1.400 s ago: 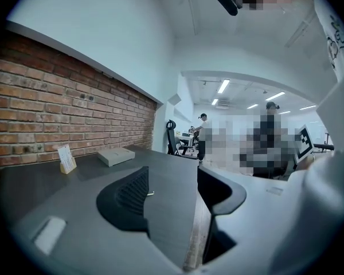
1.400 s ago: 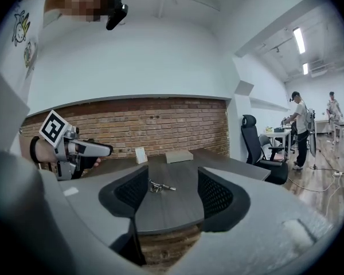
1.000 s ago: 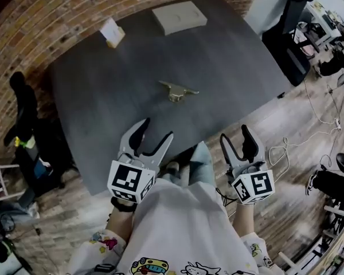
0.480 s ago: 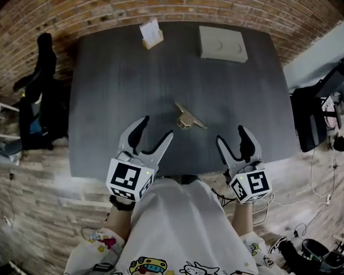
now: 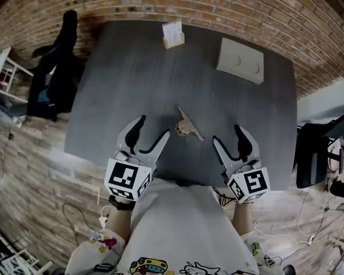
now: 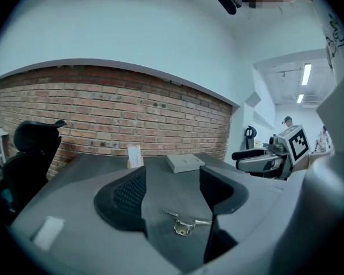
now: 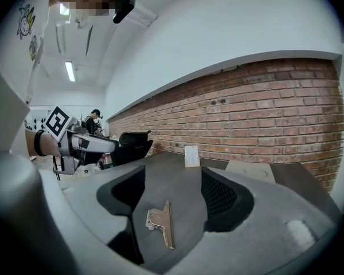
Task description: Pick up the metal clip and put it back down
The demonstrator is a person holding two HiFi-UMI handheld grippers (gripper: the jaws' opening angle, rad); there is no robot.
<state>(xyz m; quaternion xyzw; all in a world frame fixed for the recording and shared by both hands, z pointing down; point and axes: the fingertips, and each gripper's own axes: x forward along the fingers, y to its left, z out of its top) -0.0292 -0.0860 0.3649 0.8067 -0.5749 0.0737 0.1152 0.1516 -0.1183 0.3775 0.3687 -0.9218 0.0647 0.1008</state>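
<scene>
My spread left tool and just-opened right tool, both empty, aimed at the metal clip at twelve o'clock, ready for pickup.

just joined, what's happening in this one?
A person holds a gripper in each hand at the near edge of a dark table. The metal clip lies on the table just ahead of them, between the two, untouched. The left gripper is open and empty. The right gripper is open too; its jaws have just been opening, and it holds nothing. The pick-up hasn't started yet.
</scene>
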